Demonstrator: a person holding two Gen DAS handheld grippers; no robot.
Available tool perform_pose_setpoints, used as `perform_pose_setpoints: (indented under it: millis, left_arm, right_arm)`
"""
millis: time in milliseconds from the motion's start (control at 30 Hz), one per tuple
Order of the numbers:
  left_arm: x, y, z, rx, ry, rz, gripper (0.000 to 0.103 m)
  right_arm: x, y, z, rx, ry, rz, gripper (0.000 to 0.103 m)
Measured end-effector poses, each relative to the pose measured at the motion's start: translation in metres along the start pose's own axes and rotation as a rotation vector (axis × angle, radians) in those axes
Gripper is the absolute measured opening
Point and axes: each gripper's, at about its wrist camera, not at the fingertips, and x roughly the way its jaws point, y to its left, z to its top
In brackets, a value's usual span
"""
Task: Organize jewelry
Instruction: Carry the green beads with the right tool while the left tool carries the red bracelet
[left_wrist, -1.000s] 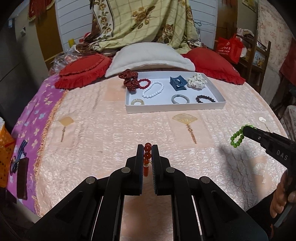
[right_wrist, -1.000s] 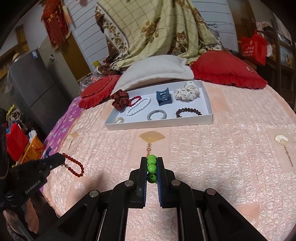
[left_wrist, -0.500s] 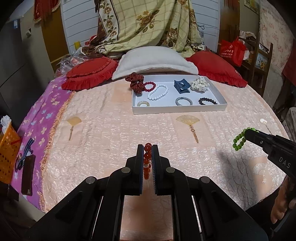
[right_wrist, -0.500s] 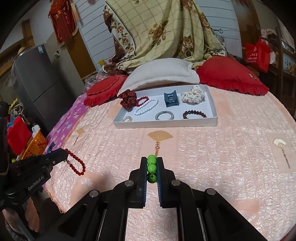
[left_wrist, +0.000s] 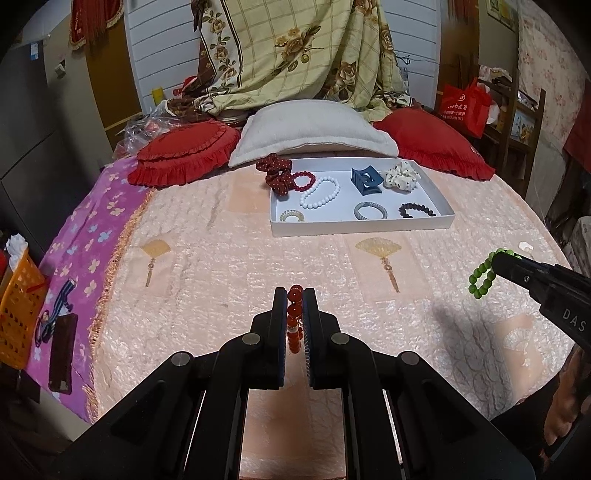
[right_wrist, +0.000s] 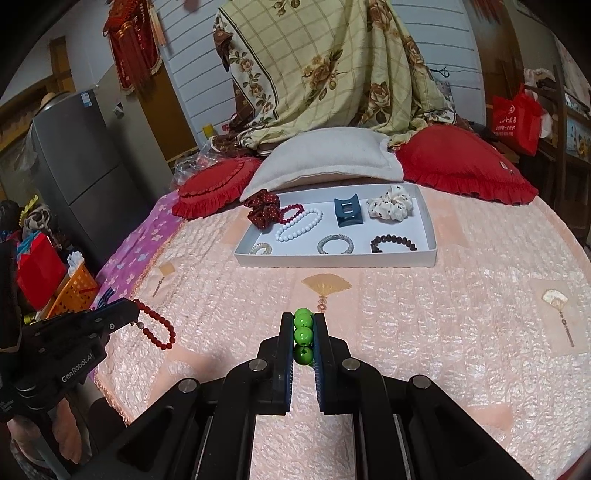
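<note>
Red bracelet (left_wrist: 294, 317) in left tongs (left_wrist: 294, 295), green bracelet (right_wrist: 303, 336) in right tongs (right_wrist: 303, 318)

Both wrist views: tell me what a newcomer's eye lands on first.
Each gripper pinches a beaded bracelet above the pink bedspread: the left gripper a red bracelet, the right gripper a green bracelet. Farther back, before the pillows, sits a white tray of bracelets, scrunchies and a blue clip.

Open bedspread (left_wrist: 229, 258) between the grippers and the tray (left_wrist: 362, 226), no obstacle on that stretch, tray front wall facing the approach, pillows (left_wrist: 314, 133) just behind the tray, bare tray floor (right_wrist: 354, 236) between the pieces
</note>
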Motion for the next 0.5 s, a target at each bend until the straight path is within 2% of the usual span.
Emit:
perform_pose_setpoints:
  millis: [500]
  left_arm:
    - [0.024, -0.004, 0.017, 0.026, 0.032, 0.003, 0.007]
  right_arm:
    - [0.017, -0.006, 0.011, 0.007, 0.019, 0.000, 0.009]
